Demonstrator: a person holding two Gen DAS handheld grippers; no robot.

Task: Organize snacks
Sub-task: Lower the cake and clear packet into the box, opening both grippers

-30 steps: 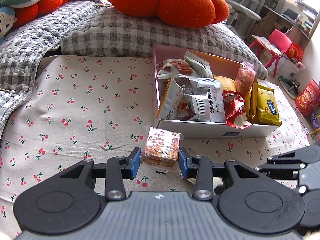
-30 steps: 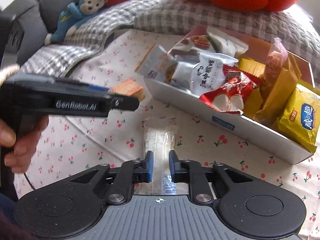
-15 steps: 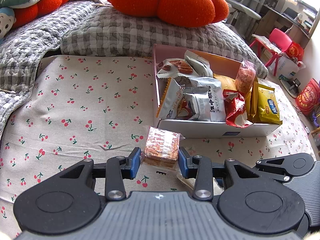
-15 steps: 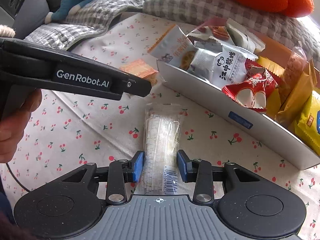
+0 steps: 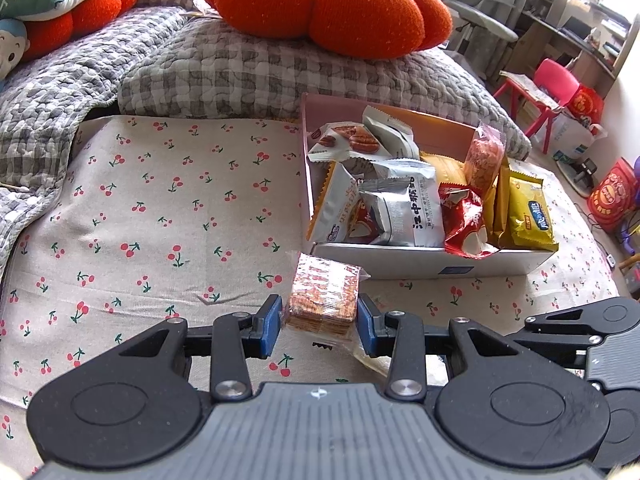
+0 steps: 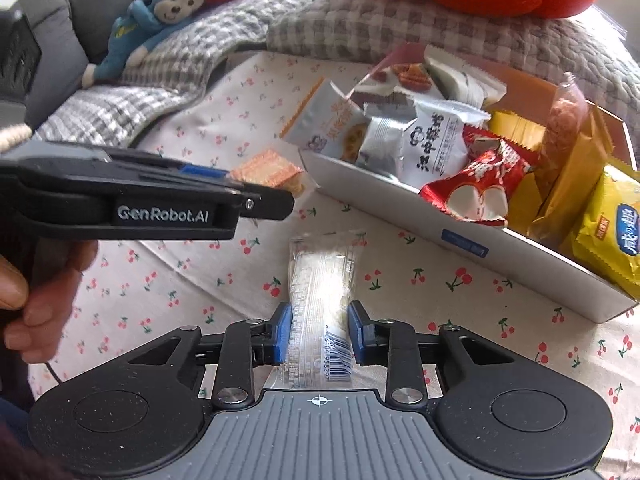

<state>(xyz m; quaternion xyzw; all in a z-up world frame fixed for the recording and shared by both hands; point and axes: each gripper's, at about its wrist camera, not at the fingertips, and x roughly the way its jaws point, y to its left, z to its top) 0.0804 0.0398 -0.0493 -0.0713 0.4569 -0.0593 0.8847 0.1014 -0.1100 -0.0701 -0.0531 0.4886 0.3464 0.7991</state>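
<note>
Two packets are in play, one per gripper, both near the front wall of the box point(image 5: 424, 262). The left gripper point(image 5: 318, 322) has its blue pads point(image 5: 269, 326) on either side of the cracker pack point(image 5: 323, 295); the pads sit just beside its sides, but whether they are truly pressing I cannot tell, and the pack looks to rest on the cloth point(image 5: 160, 216) just short of the box's near left corner. The right gripper point(image 6: 318, 332) has its jaws set around the clear packet point(image 6: 322, 300), which lies lengthwise toward the box, film crinkled against both pads, though a firm clamp is not certain either. To do this step well, I'd judge each should close squarely on the packet's middle, lift high enough to clear the box's front wall, and drop into a gap. The box is already crowded with silver, red and yellow bags point(image 5: 528, 216) leaning on each other, so the crackers want gentle pressure and the slippery film a secure hold. The two tools are close together here, and one at a time seems wiser. Beyond the box the cherry-print cloth covers a soft surface, backed by grey checked quilts point(image 5: 248, 76), an orange pumpkin cushion point(image 5: 332, 4) and a blue monkey toy point(image 6: 148, 24); past them stand an office chair point(image 5: 476, 12) and a pink stool point(image 5: 554, 80).
</note>
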